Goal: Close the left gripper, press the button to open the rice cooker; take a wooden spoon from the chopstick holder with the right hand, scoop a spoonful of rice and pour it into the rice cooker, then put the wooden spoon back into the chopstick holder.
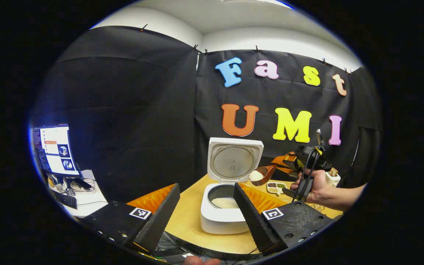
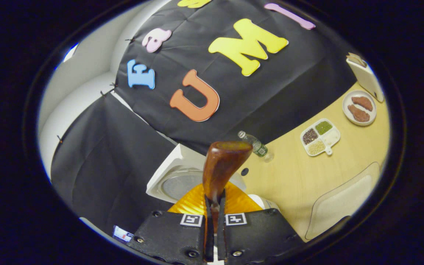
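We hold the wooden spoon clamped between the 2 fingers of the right gripper, its bowl loaded with rice beside the open rice cooker near the tabletop's front edge. The left gripper hangs with jaws apart. Tilting early would likely spill grains outside the pot.

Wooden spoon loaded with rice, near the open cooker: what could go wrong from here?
1. The wooden spoon carries heaped rice beside the rice cooker, apparently not yet over the inner pot; tipping early would likely spill grains onto the table.
2. The right gripper clamps only the handle's end in its jaws; the spoon could pivot while pouring.
3. The open lid stands upright next to the spoon's path; a bump may scatter rice.
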A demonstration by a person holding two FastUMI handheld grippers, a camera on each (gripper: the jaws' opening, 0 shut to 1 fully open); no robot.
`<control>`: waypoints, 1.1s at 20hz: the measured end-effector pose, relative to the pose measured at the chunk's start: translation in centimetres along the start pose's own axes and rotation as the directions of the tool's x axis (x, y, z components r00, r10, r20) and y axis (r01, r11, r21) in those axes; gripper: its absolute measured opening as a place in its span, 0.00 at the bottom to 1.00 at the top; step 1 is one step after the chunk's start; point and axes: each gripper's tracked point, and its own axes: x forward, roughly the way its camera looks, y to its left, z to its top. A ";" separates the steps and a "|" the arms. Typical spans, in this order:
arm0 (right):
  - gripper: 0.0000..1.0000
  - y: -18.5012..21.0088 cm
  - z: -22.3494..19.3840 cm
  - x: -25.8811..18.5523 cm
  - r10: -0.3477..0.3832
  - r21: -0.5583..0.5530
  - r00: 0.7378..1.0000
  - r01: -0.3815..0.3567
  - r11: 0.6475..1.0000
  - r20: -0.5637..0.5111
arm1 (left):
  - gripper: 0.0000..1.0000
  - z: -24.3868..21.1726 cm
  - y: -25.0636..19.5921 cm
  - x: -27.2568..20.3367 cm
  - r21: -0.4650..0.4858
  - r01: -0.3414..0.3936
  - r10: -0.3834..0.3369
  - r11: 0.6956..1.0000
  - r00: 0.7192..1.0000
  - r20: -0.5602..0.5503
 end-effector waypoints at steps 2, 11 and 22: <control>0.09 0.0 -0.6 1.1 -0.039 -0.089 0.999 0.039 0.995 0.003 | 0.94 0.1 0.9 0.0 -0.009 -0.013 0.013 1.000 1.000 0.000; 0.09 0.3 -3.3 3.9 -0.114 -0.429 0.993 0.093 0.899 -0.024 | 0.94 0.0 3.2 0.4 -0.040 -0.043 0.043 0.998 0.999 -0.003; 0.09 4.0 -4.4 3.3 -0.081 -0.766 0.997 0.048 0.641 -0.006 | 0.94 0.1 3.0 0.4 -0.056 -0.005 0.006 0.998 1.000 0.007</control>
